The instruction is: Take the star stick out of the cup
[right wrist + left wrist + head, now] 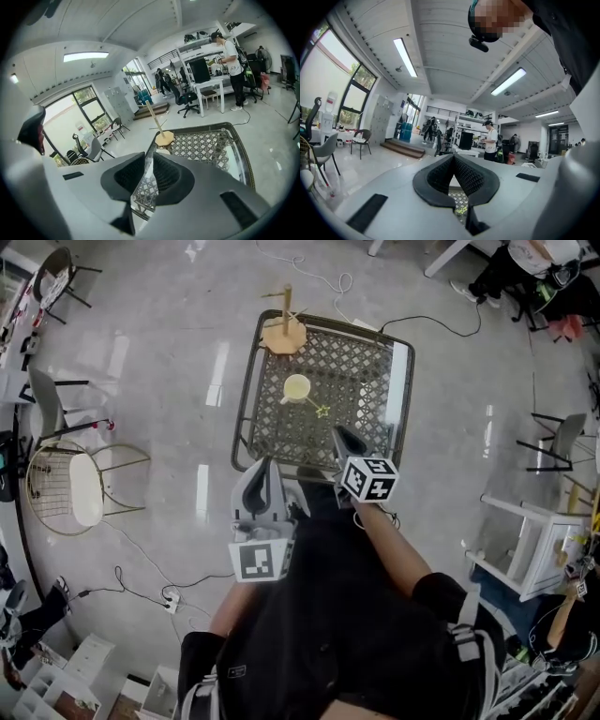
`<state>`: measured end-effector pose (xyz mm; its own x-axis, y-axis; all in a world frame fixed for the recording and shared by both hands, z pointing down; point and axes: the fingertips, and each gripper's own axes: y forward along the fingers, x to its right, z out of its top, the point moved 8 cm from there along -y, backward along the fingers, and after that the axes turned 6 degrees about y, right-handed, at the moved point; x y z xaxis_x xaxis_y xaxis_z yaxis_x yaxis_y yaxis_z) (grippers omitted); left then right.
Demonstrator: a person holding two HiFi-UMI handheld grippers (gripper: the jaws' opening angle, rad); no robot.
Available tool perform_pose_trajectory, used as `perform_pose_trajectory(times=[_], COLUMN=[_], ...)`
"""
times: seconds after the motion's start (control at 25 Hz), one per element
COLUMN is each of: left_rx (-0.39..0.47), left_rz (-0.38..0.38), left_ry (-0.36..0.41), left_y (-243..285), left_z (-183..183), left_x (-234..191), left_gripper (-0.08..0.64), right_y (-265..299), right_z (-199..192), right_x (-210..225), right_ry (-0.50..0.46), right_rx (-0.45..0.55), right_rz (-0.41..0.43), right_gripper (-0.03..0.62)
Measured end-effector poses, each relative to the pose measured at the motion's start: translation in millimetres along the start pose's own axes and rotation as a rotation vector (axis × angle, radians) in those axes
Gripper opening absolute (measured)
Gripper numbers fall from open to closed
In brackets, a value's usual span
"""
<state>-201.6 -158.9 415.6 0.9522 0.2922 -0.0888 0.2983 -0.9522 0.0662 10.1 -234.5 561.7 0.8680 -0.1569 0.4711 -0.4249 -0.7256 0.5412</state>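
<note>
Star stick (312,403): in the cup (296,387), not yet out. Its long axis slants from the cup mouth toward near right, with the star at that end, clear of the rim and over the table lattice. The cup stands on the table (361,371), left of centre; a wooden stand (284,332) is at the far-left corner, apart from it. The right gripper (345,437) is over the near part of the table, tipped downward, just near and a little right of the star. Its jaws are parted by a narrow gap showing only lattice, nothing held. The left gripper (264,474) is at the near-left edge, level, farther from the cup, its jaw tips together and empty. Judgement: the right hand is the nearer, and the star end leans its way. The reach goes far and slightly left, and the narrow gap suits a thin stick if lined up across the slant.
</note>
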Motion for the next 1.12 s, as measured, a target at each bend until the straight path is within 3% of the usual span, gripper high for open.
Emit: perform_pose_trajectory(times=[0.44,0.64,0.76,0.92,1.12], left_rx=[-0.087,-0.118,-0.122,-0.123,-0.093], left_rz=[0.033,0.052,0.061,0.071,0.069], left_ry=[-0.001,-0.025,-0.026,-0.03,0.018], left_y=[55.1,66.4,67.1,62.4,45.3], left_z=[-13.8,-19.5,-21.8,-19.6,-21.7], left_x=[-15.9,-14.7,-16.5,-18.9,-21.1], left_gripper=[0.015,0.015,0.015,0.015,0.015], right_y=[77.6,97.6,107.2,109.9,102.5], right_z=[-19.6,-27.4,-32.7,-34.9,-36.6], right_x=[56.0,69.7,71.6,69.7,66.6], right_ry=[0.22,0.289,0.317,0.339,0.327], right_rx=[-0.205,-0.247,-0.272,-0.275,-0.249], right_rz=[-0.038,-0.033,-0.027,-0.049,-0.066], right_gripper=[0.135,0.14,0.131,0.025,0.023])
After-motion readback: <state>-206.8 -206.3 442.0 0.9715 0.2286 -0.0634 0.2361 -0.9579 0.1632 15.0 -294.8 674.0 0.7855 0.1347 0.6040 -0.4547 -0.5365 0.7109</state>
